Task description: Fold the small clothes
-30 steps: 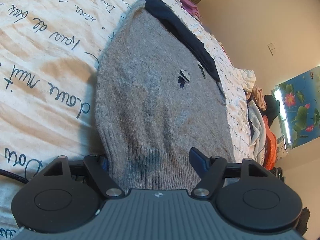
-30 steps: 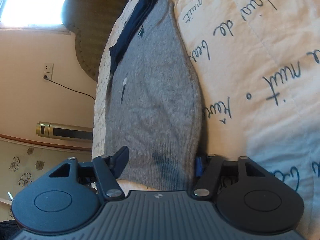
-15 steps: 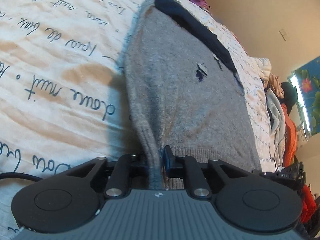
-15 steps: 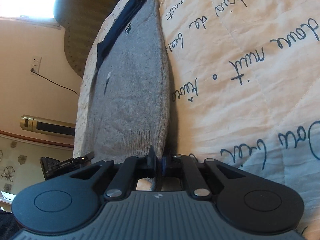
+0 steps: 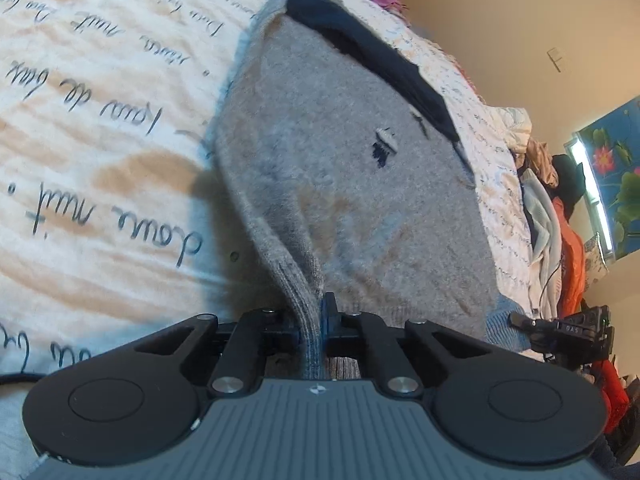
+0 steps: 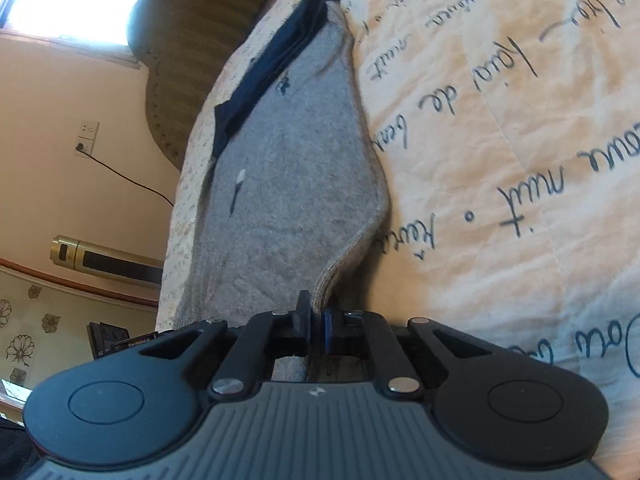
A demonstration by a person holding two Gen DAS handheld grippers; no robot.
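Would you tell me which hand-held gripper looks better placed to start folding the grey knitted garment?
Neither clearly: the left hand-held gripper and right hand-held gripper are each shut on a hem corner of the grey knitted garment, so they would probably lift together.

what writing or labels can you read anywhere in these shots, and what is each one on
"nuit" in dark script, printed on the quilt
"de" in script on the quilt, in the right wrist view
"DAS" or similar, small white letters on the black device at the bed edge; uncertain
Other quilt script: partly legible, too distorted to quote
Sweater: small dark motifs, no lettering
Gripper bodies: a small white mark, no text
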